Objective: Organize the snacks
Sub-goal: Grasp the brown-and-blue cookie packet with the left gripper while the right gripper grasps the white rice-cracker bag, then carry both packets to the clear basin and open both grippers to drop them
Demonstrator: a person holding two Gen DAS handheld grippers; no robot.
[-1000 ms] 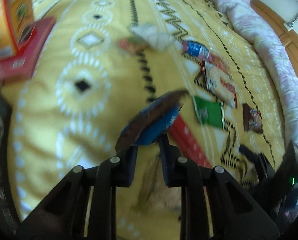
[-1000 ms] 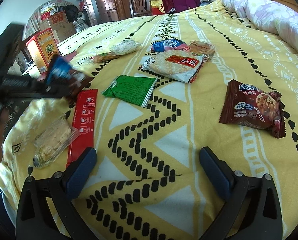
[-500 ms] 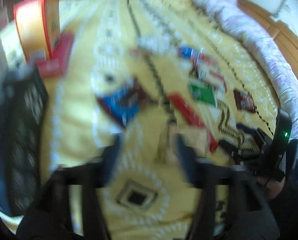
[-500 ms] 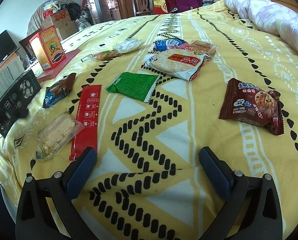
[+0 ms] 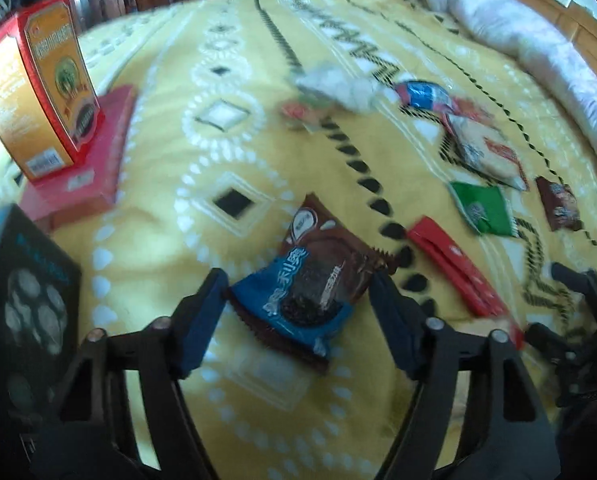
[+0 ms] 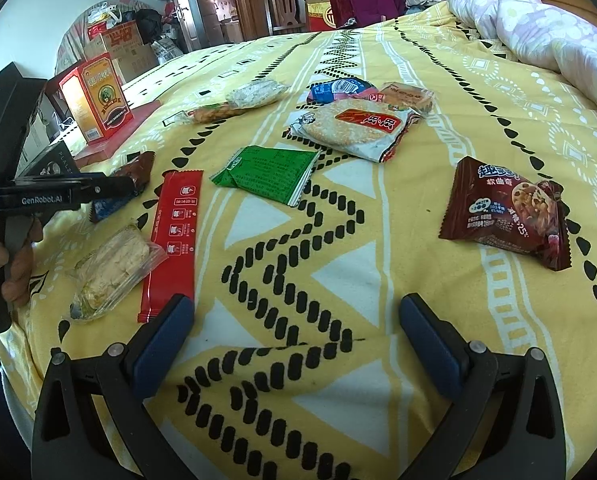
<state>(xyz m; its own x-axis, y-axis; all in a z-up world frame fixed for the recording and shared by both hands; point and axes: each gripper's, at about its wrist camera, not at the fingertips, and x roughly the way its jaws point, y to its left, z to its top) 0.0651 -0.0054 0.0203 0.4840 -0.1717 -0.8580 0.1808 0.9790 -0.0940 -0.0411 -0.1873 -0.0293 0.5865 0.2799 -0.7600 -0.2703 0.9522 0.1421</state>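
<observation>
Lying flat between the wide-spread jaws of the left gripper (image 5: 298, 300), the blue-and-brown cookie packet (image 5: 310, 284) has been released onto the yellow bedspread (image 5: 170, 200); a second ago it was clamped aloft. One placement is judged complete.

The right gripper (image 6: 294, 324) is seen fully spread and empty, the chocolate cookie packet (image 6: 506, 212) ahead to its right.
</observation>
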